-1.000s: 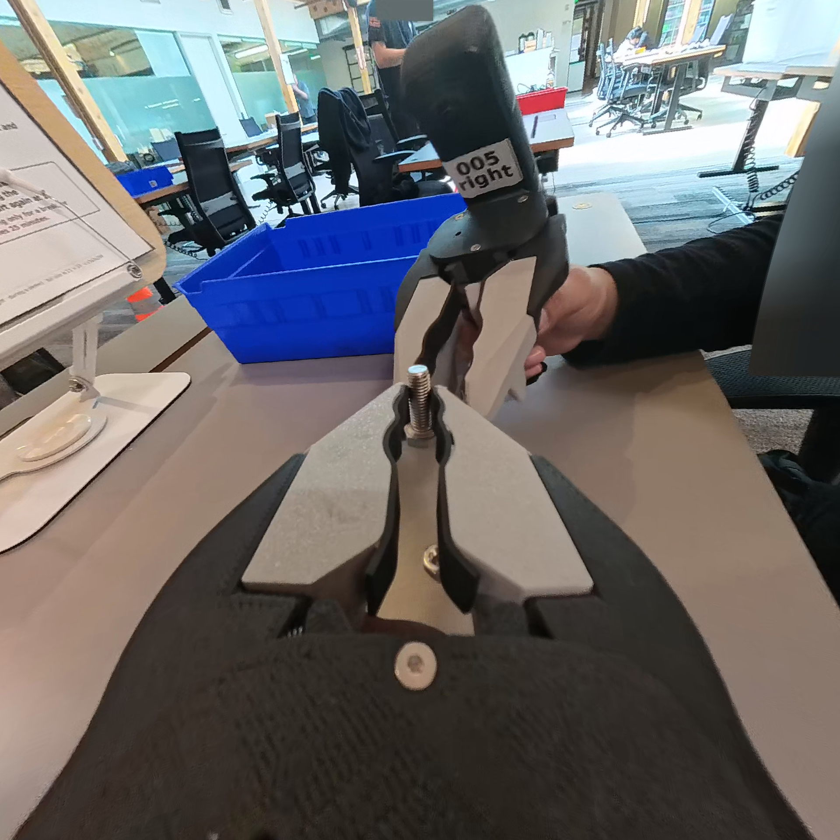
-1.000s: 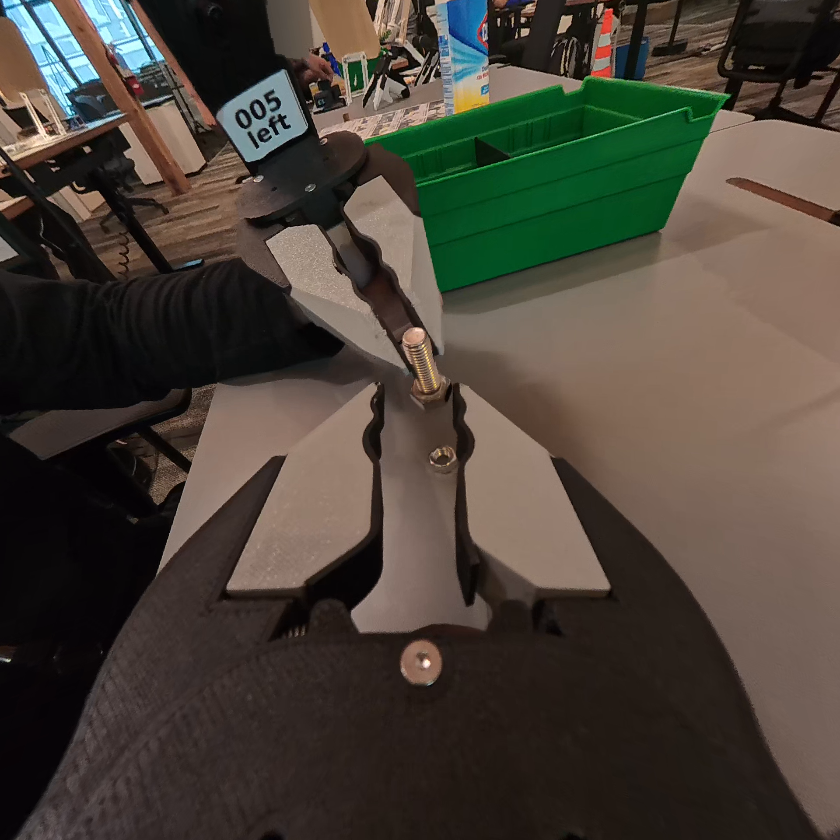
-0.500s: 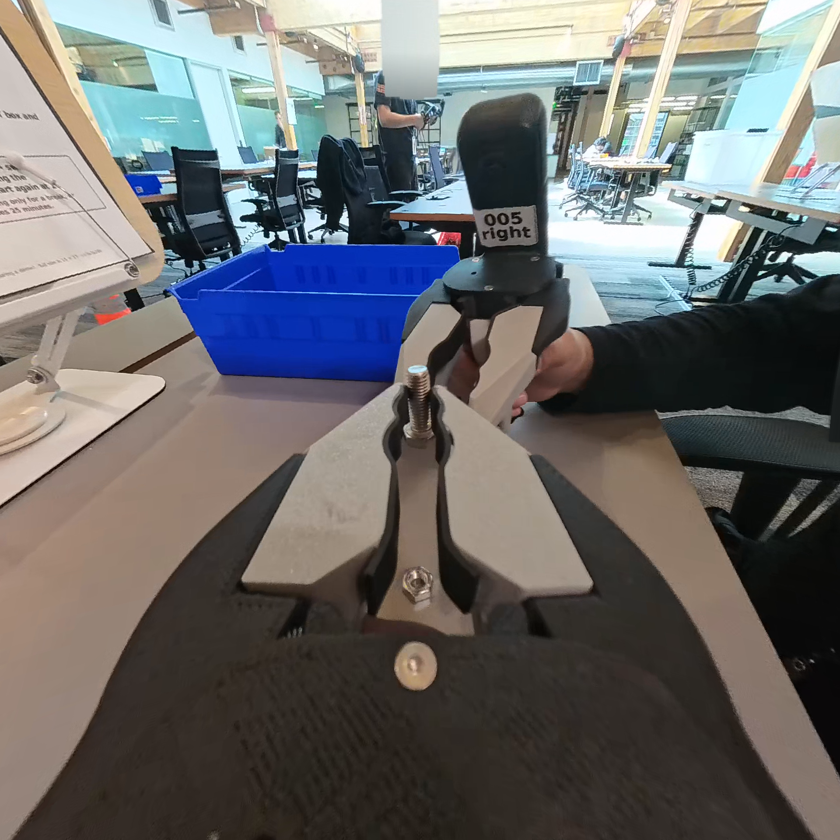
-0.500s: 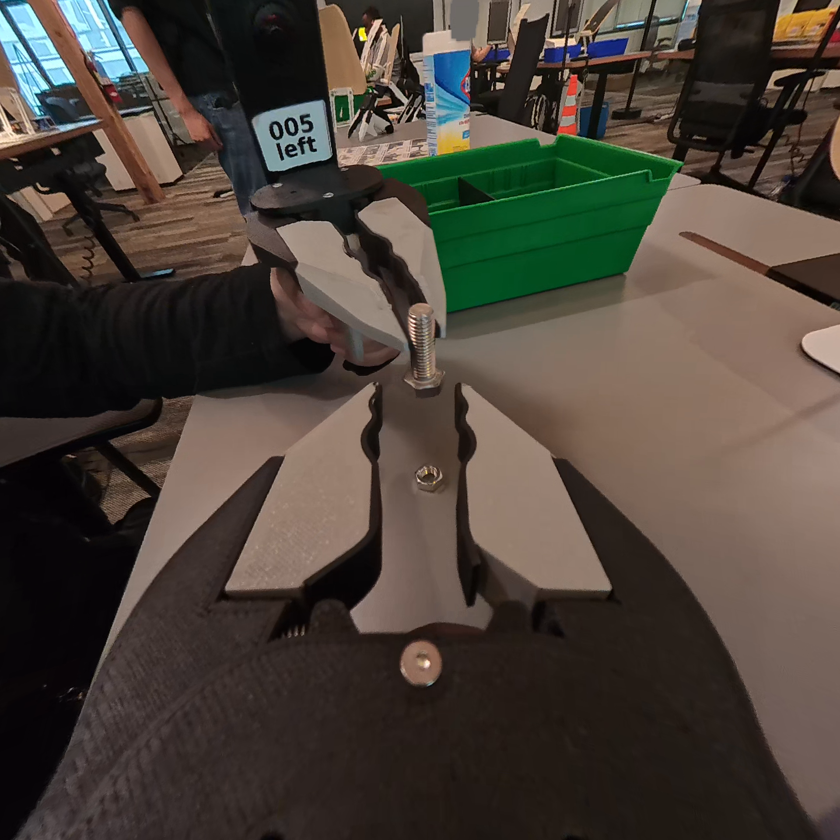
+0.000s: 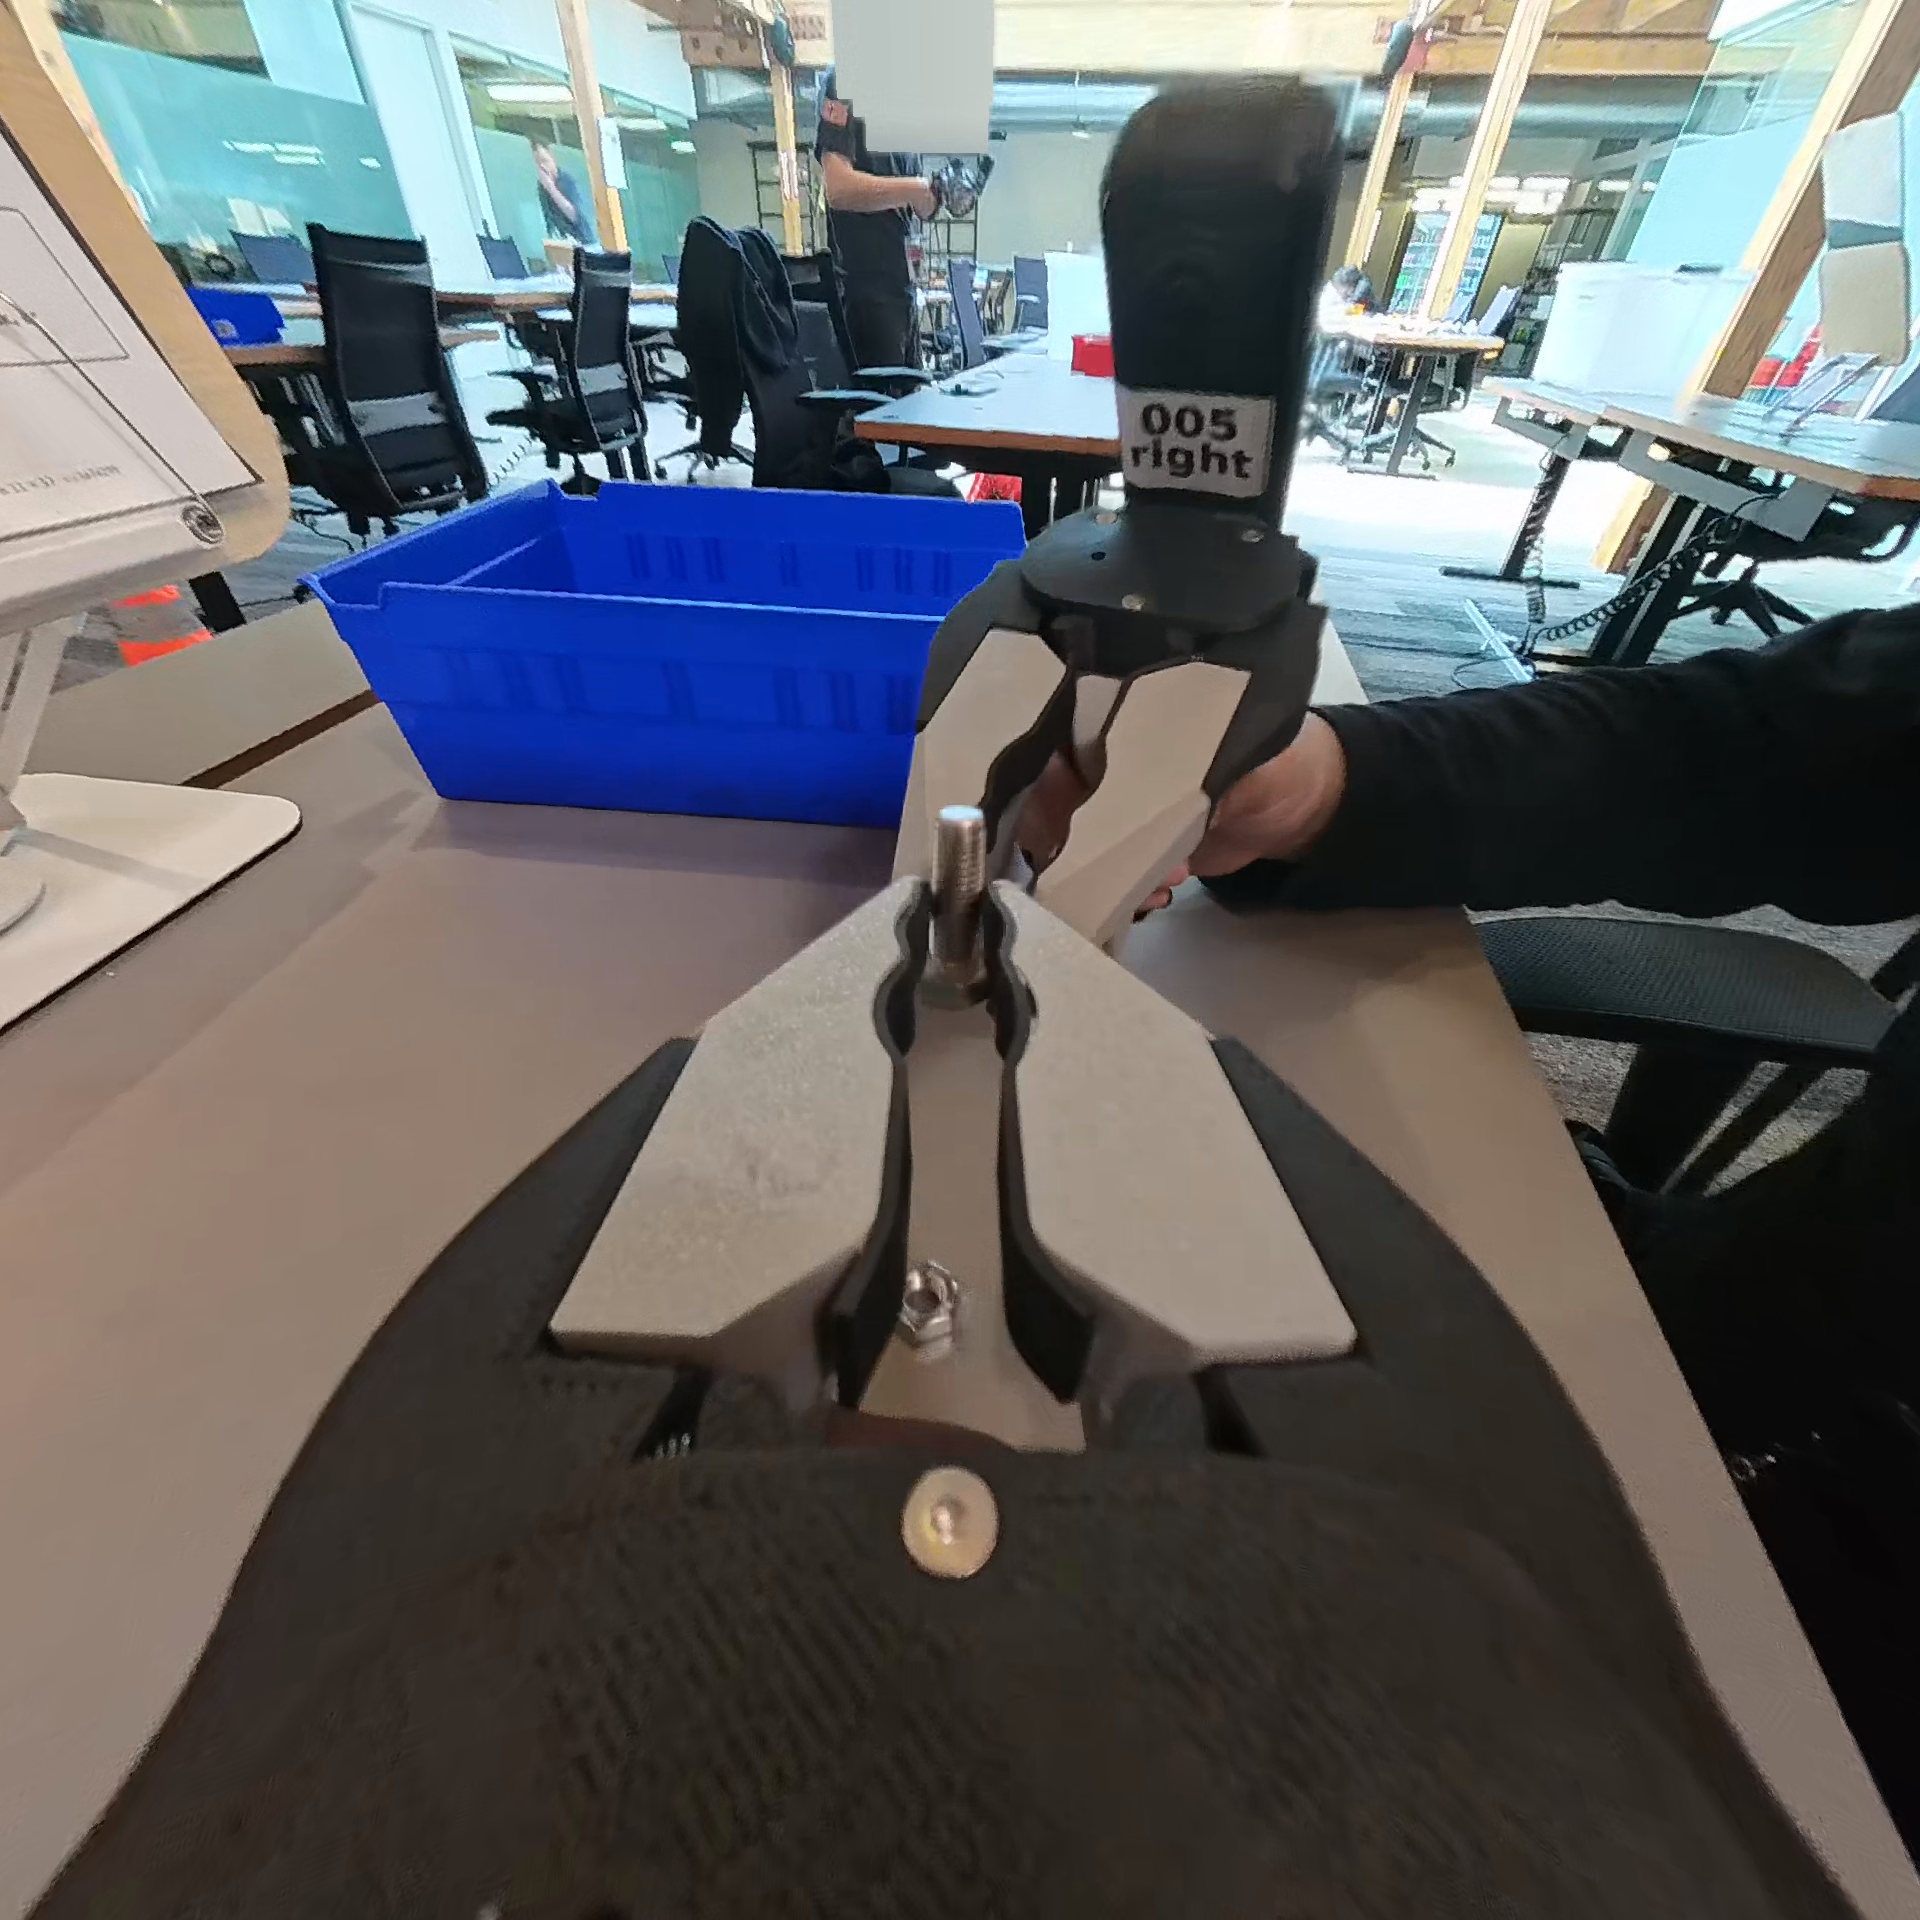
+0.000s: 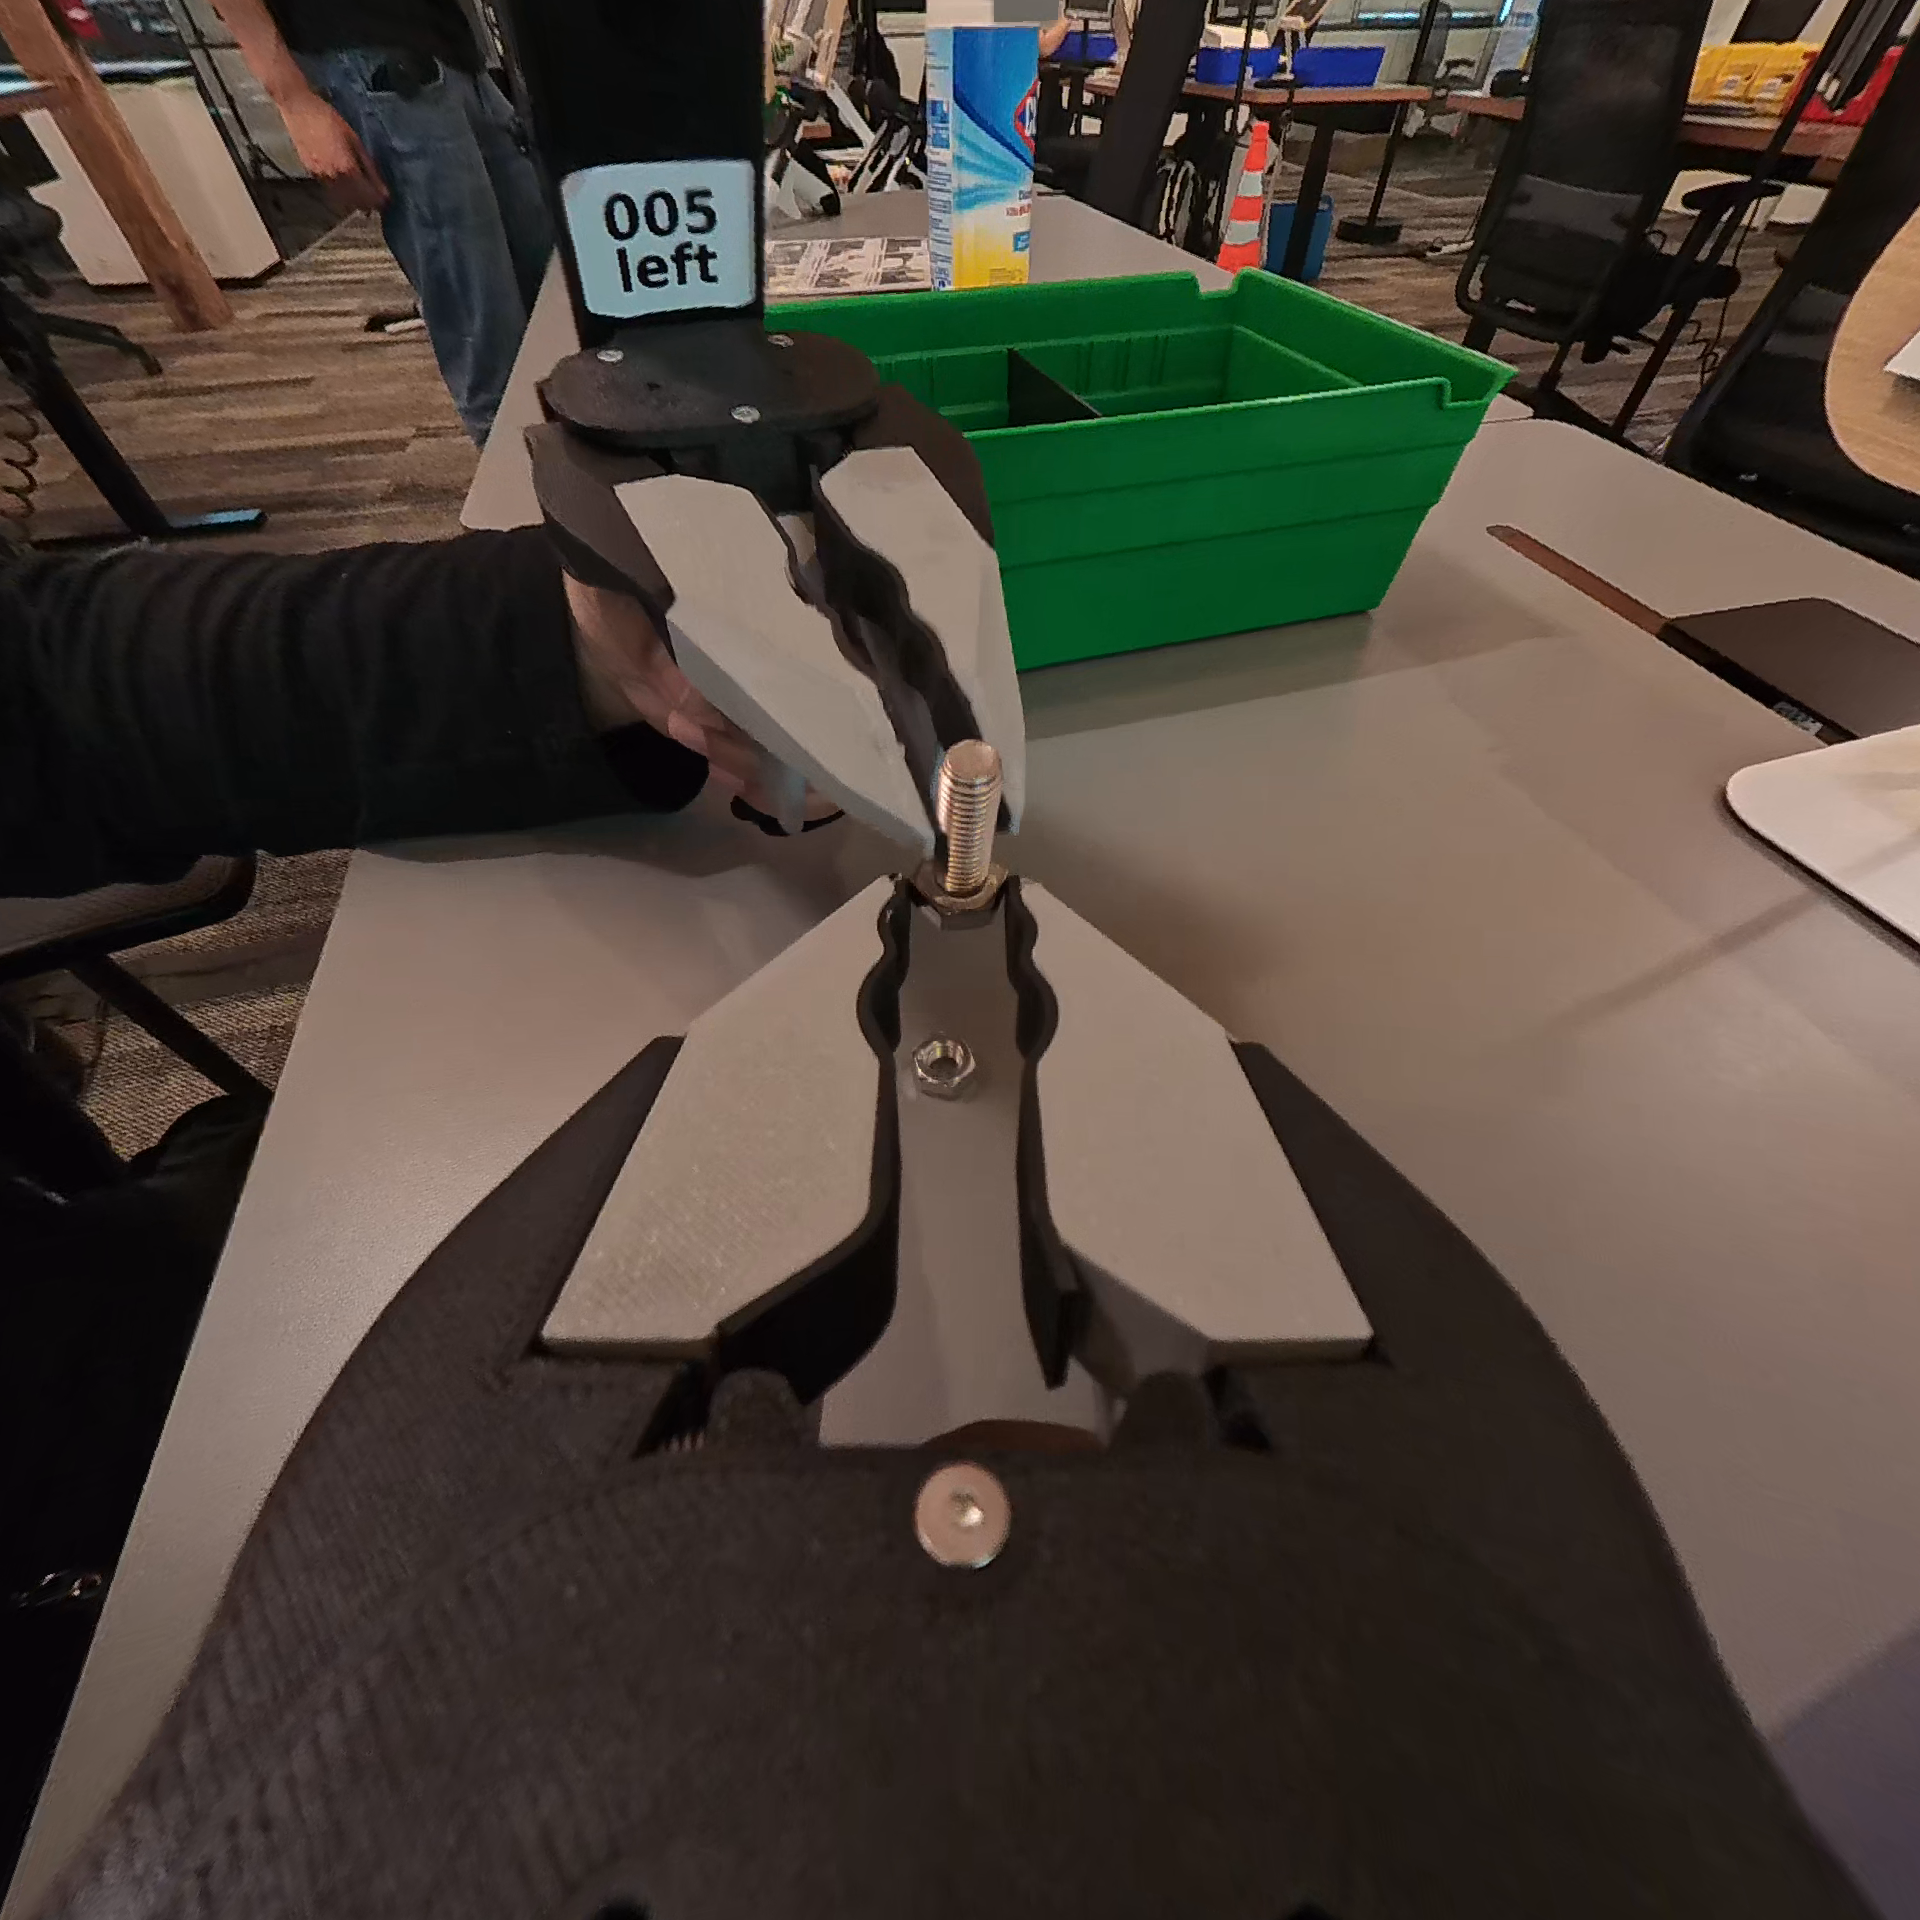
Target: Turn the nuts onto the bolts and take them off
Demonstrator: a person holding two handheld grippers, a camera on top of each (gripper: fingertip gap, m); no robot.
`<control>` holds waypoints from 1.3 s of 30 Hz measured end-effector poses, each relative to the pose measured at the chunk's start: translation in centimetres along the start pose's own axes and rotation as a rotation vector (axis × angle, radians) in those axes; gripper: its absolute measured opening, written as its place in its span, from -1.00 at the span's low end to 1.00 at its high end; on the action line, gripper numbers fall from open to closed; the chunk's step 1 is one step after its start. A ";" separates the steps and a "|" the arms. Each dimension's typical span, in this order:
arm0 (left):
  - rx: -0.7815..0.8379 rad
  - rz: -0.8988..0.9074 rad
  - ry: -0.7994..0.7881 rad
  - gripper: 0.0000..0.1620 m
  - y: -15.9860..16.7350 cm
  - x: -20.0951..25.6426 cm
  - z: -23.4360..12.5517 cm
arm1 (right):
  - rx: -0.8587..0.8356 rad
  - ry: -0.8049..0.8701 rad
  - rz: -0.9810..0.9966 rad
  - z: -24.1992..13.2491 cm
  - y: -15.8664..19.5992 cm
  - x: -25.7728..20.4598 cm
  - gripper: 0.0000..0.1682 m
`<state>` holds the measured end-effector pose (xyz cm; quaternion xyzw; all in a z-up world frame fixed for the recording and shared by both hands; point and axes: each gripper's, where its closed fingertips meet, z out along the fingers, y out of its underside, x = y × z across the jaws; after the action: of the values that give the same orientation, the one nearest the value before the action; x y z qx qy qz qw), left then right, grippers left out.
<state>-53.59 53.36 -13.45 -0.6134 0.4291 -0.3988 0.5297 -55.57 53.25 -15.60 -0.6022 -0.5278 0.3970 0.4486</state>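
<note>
My left gripper is shut on a steel bolt and holds it upright, thread end up, above the grey table. The bolt has a hex piece at its lower end. My right gripper faces it, open, with its tips on either side of that hex piece; I cannot tell if they touch it. It also shows in the left wrist view, behind the bolt. The left gripper shows in the right wrist view. A loose nut lies on the table below, and also shows between the left fingers.
A blue bin stands behind the bolt on the left gripper's far side. A green divided bin stands on the right gripper's far side, with a wipes canister beyond it. A white stand base sits at the table's side. Both grippers' tips are close together, under 4 cm apart. Between my right fingertips and the loose nut there is roughly 9 cm.
Both grippers have swung from tilted to upright. The bolt, slanted a second ago, now stands straight. The left gripper has kept its hold and the right has stayed open.
</note>
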 end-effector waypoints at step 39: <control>-0.078 -0.031 -0.008 -0.88 1.7 -0.1 1.0 | 0.110 -0.085 0.198 -1.0 -1.5 0.4 -0.92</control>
<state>-52.87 53.62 -15.28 -0.6418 0.4325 -0.3874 0.5009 -55.01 53.63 -13.94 -0.6081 -0.4618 0.4931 0.4169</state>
